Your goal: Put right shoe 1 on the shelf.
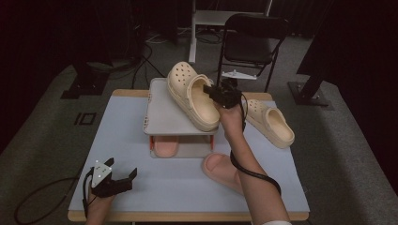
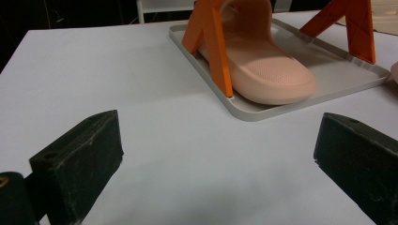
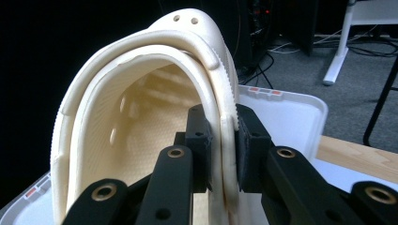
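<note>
A cream clog (image 1: 192, 96) hangs tilted over the grey upper tray (image 1: 162, 115) of a two-level rack. My right gripper (image 1: 213, 92) is shut on the clog's side wall; in the right gripper view the clog (image 3: 141, 117) has its rim pinched in the right gripper (image 3: 223, 145). A second cream clog (image 1: 270, 123) lies on the table at the right. One pink slipper (image 1: 165, 146) sits on the lower tray (image 2: 281, 105), and another pink slipper (image 1: 220, 171) lies near the front, half behind my forearm. My left gripper (image 1: 124, 180) rests open at the front left, holding nothing.
Orange legs (image 2: 213, 42) hold up the upper tray around the lower pink slipper (image 2: 263, 65). A black folding chair (image 1: 251, 44) stands just behind the table. Cables and black stand bases lie on the floor beyond.
</note>
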Demonstrator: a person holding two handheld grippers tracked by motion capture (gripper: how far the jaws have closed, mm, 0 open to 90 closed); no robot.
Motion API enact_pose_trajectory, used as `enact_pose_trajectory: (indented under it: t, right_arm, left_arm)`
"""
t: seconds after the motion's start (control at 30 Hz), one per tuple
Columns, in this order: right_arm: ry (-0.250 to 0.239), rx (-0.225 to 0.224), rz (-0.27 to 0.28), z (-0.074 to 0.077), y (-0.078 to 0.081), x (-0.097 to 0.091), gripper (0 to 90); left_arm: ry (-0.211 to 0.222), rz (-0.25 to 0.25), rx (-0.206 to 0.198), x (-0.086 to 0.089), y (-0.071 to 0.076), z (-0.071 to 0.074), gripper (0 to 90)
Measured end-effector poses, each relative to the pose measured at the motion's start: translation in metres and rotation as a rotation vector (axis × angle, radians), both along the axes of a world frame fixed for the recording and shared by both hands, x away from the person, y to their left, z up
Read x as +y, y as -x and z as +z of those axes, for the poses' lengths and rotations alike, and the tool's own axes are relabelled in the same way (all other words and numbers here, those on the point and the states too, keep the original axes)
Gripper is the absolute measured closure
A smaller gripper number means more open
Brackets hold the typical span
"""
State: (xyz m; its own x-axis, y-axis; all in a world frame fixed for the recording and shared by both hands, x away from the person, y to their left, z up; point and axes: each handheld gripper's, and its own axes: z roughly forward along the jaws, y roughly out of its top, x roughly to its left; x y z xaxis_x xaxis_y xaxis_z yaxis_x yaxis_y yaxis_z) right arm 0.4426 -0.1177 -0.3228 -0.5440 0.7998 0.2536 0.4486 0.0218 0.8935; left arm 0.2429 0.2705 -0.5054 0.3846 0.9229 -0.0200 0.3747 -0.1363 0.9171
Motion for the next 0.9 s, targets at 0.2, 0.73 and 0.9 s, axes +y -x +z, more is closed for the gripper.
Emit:
enact_pose_trajectory:
  t: [0.2,0.73,0.9]
  right_arm:
    - [-0.005,0.008,0.004,-0.002,-0.006,0.017,78.0]
    - [0.019,0.031,-0.005,-0.008,-0.018,0.061,77.9]
    - [0.024,0.048,-0.013,-0.008,-0.021,0.066,77.9]
  left_arm:
    - [-0.001,-0.002,-0.004,0.0,0.0,0.001,1.7]
    - [0.002,-0.007,-0.012,0.001,0.002,0.002,1.7]
    - [0.003,-0.007,-0.011,0.002,0.002,0.002,1.7]
